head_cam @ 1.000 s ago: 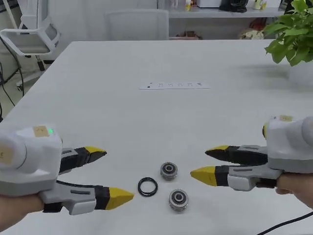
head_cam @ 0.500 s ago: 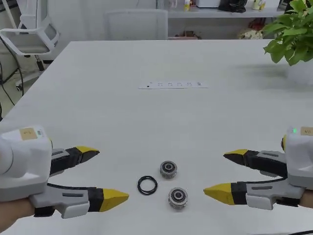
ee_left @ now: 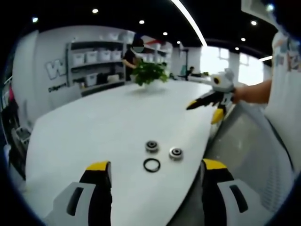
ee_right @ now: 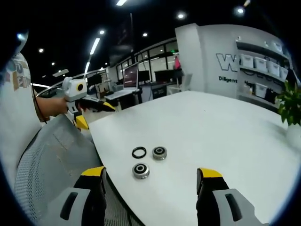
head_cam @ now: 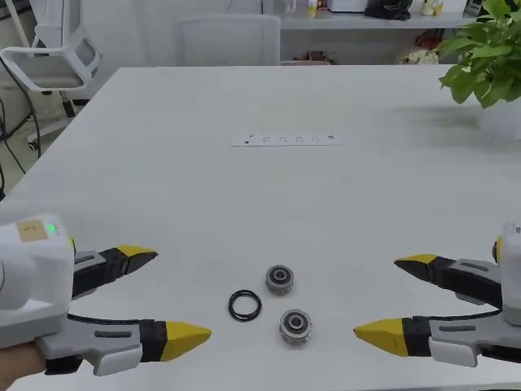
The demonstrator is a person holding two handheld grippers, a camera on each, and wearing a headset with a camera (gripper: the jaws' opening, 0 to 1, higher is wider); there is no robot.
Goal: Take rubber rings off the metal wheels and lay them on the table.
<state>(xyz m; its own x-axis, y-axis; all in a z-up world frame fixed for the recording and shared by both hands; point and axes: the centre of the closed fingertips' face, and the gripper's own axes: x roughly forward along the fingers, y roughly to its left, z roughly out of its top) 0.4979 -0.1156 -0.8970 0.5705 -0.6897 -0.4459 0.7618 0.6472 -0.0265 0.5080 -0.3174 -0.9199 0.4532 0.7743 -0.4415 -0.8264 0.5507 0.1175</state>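
Head view, white bench point(head_cam: 244, 187), two metal wheels, far wheel point(head_cam: 279, 278), near wheel point(head_cam: 295, 325), one rubber ring point(head_cam: 244, 305) beside them, left tongs point(head_cam: 177, 293) and right tongs point(head_cam: 378, 296) both apart.

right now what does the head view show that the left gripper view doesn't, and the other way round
Head view adds: a white office chair beyond the table's far left corner, and a strip of small markings on the table top. Left gripper view adds: ceiling lights and the person's forearm behind the right gripper. Shared: the white table, black rubber ring, two metal wheels, plant, and the left gripper, both grippers open.
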